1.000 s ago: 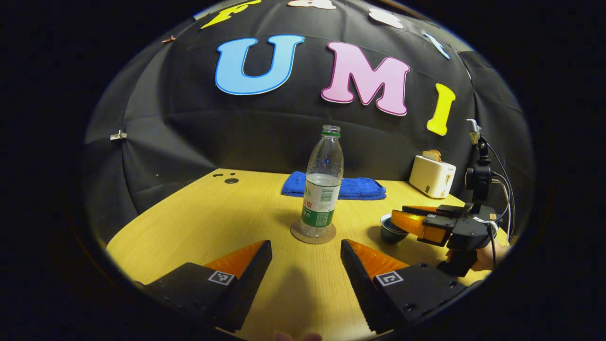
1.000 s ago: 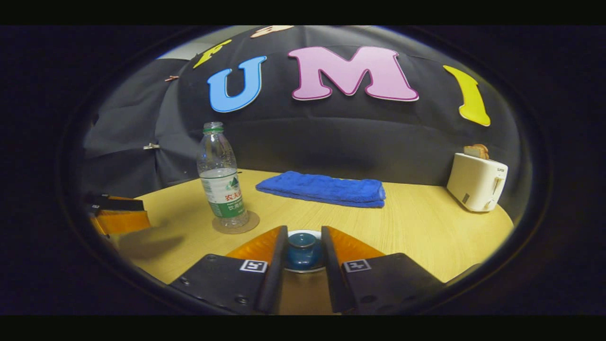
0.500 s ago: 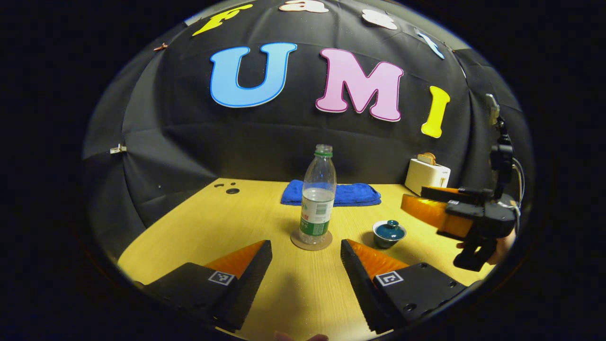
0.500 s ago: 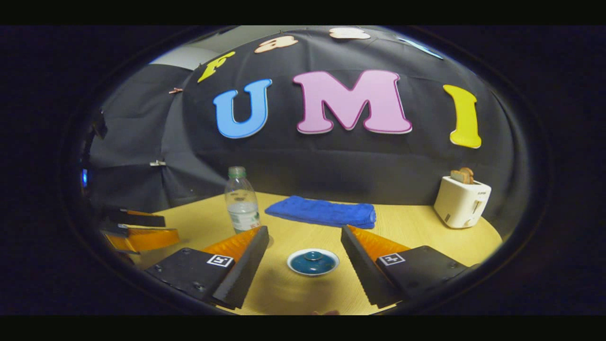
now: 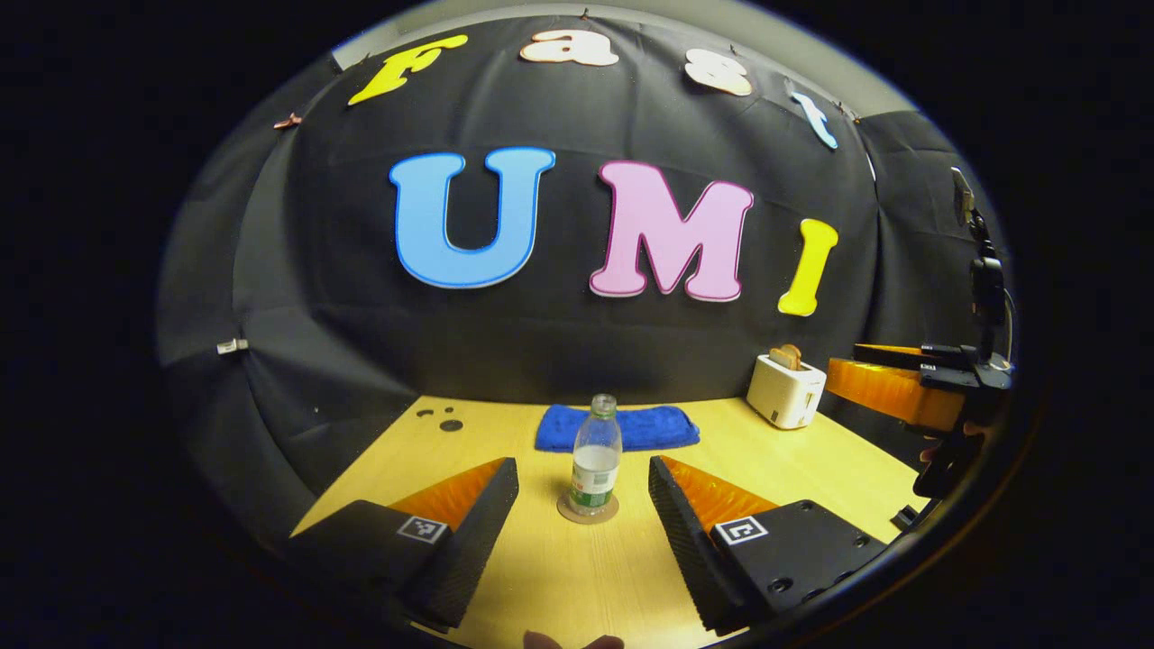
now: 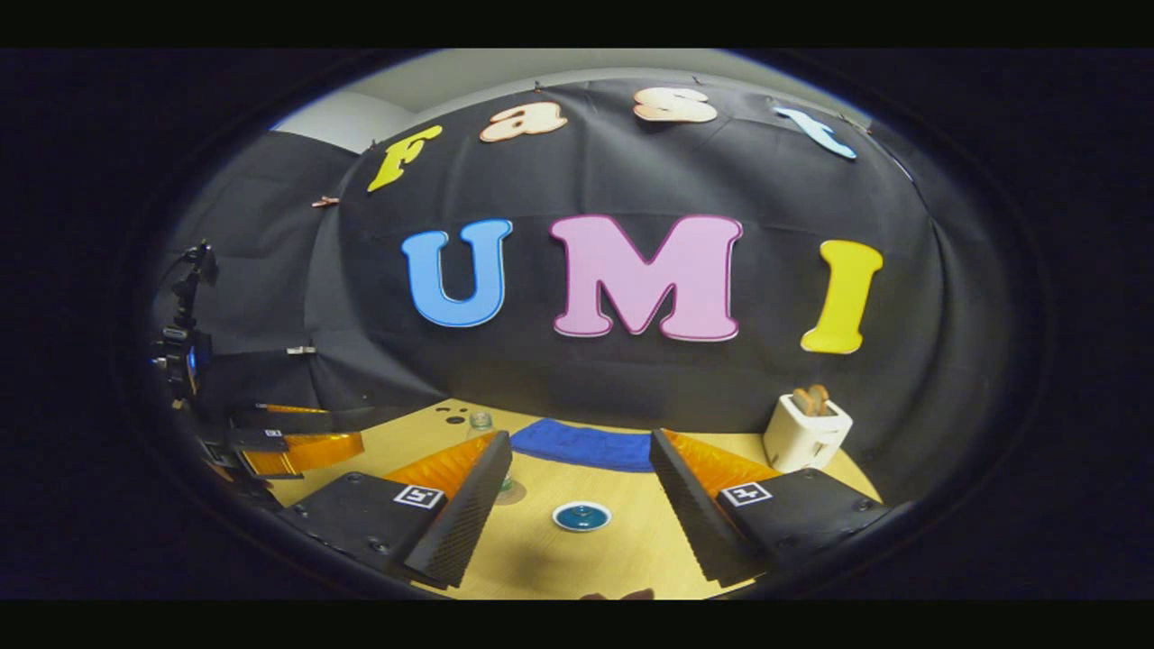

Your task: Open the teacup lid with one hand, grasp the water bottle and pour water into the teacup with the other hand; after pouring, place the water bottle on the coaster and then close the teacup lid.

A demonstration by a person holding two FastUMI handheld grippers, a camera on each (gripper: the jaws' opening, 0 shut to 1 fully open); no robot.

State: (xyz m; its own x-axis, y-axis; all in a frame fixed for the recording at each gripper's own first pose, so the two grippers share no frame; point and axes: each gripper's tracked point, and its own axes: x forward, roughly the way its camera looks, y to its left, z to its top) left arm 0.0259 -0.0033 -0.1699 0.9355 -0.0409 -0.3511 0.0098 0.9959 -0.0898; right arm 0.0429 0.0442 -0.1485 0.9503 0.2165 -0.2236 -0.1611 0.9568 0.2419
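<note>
A: Left gripper view first: what's nearest?

B: The left gripper [image 5: 583, 505], low in the frame, fingers spread wide and holding nothing. Past it, at centre, the bottle [image 5: 595, 455] stands upright on the coaster [image 5: 587, 511].

A: And farther back?

B: A blue towel [image 5: 631, 426] by the wall, a toaster [image 5: 786, 390] to its right on the table [image 5: 811, 460].

A: The right gripper view?

B: The right gripper [image 6: 581, 491] is also spread and empty. Between its fingers, lower centre, sits the teacup [image 6: 581, 516], lid on. The bottle's neck [image 6: 481, 422] peeks over the left finger.
</note>
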